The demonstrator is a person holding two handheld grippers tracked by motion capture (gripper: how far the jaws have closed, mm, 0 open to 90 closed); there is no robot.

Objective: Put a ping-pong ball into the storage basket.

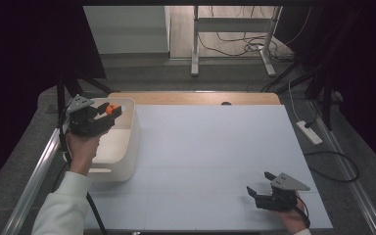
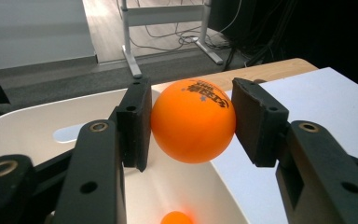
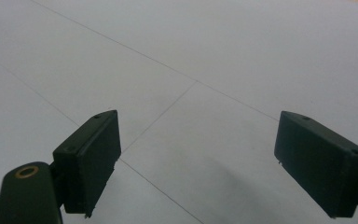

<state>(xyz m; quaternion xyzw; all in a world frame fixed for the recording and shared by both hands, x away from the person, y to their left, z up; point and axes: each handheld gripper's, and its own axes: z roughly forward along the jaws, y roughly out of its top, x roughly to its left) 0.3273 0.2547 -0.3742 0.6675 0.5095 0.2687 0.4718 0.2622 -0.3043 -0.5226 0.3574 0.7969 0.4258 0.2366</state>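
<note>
floor: grey carpet (image 1: 142,73) | desk frame (image 1: 232,29) | cables (image 1: 235,44) | dark curtains (image 1: 19,49)

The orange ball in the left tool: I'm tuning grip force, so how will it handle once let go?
The orange ball looks like a smooth table-tennis ball, so probably very light and slippery. Being round, it would likely roll or bounce inside the white bin when the left tool releases it.
</note>
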